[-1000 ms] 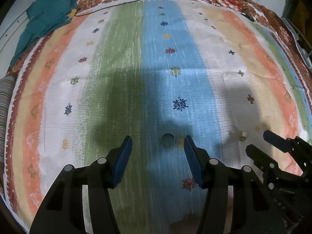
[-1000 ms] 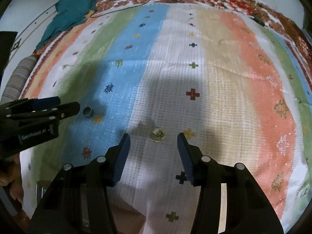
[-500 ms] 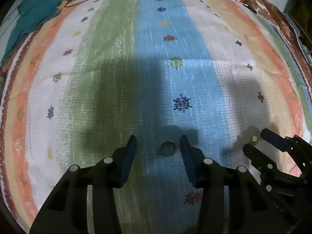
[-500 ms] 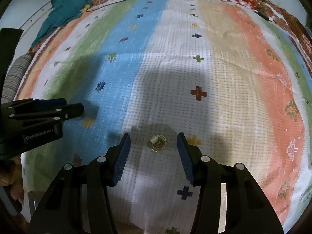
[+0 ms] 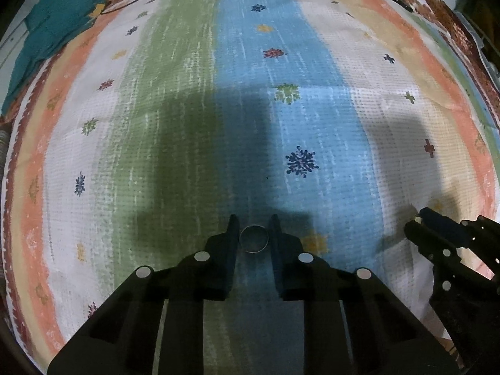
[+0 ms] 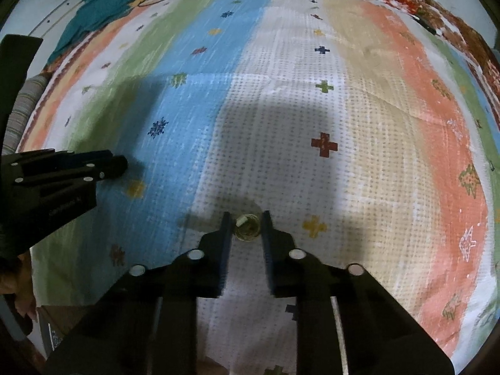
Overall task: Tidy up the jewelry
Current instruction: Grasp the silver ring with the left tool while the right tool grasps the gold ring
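Though bracketed for a pick, not yet off the cloth: a plain metal band (image 5: 253, 239) lying flat on the blue stripe at lower centre of the left view, and a gold-toned ring with a pale stone (image 6: 247, 227) lying on the dotted white stripe at lower centre of the right view. Around the band, the left gripper (image 5: 253, 220), set narrow, pads against the band's sides or all but; impossible to tell whether clamped. Around the stone ring, the right gripper (image 6: 246, 215), likewise narrow, with a slim strip of cloth showing on each side, so apparently a little open and holding nothing. Beneath everything, a striped bedspread (image 5: 187, 93) in green, blue, white and orange with small printed motifs; at upper left of both views, a teal cloth (image 5: 53, 31). Judged step: grasping both rings at once, early in the organizing, with no tray or box in sight. Next move probably calling for a gentle final squeeze low against the soft fabric, then a straight lift, without pinching cloth or flicking a thin ring out sideways. Writing: only a pale line of lettering on the left gripper's body, at lower left of the right view, too blurred to read; no brand legible elsewhere.
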Demonstrator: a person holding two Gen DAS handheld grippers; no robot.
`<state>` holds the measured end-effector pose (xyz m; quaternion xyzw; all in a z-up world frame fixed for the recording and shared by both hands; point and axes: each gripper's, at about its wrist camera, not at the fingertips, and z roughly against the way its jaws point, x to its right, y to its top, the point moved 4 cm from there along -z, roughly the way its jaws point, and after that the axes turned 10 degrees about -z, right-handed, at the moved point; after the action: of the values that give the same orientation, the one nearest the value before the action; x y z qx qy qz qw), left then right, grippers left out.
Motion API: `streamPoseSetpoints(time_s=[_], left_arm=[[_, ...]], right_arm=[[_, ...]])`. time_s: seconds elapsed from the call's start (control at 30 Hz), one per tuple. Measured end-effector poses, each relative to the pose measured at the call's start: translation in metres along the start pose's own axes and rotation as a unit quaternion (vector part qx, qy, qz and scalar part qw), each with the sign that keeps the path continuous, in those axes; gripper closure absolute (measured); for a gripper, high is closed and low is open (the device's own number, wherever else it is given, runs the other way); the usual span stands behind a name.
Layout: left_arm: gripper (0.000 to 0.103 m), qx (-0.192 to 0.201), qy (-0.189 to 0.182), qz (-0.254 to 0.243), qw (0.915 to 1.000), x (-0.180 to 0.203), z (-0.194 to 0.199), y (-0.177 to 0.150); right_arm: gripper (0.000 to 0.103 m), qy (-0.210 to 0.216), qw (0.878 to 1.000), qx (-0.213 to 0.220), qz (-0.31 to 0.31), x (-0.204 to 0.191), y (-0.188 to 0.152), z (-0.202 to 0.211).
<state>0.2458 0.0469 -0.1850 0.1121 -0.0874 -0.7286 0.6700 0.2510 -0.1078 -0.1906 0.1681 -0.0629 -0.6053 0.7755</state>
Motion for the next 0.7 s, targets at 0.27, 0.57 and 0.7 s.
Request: streamPoseSetpoints(time_s=[0.27,0.57,0.7], left_arm=[[0.084,0.004,-0.001,-0.002,1.0000,0.003,0.009,0.000],[0.084,0.039,0.005,-0.018,0.9991,0.008,0.046,-0.010],[0.084,0.057,-0.001,-0.022,0.9981,0.014,0.064,-0.012]], right_arm=[[0.085,0.005,1.000,0.018,-0.007,0.005,-0.001,0.011],[0.085,0.007,0.999,0.052,-0.007,0.003,-0.006,0.045],[0.085,0.010,0.998,0.064,-0.006,0.002,-0.012,0.061]])
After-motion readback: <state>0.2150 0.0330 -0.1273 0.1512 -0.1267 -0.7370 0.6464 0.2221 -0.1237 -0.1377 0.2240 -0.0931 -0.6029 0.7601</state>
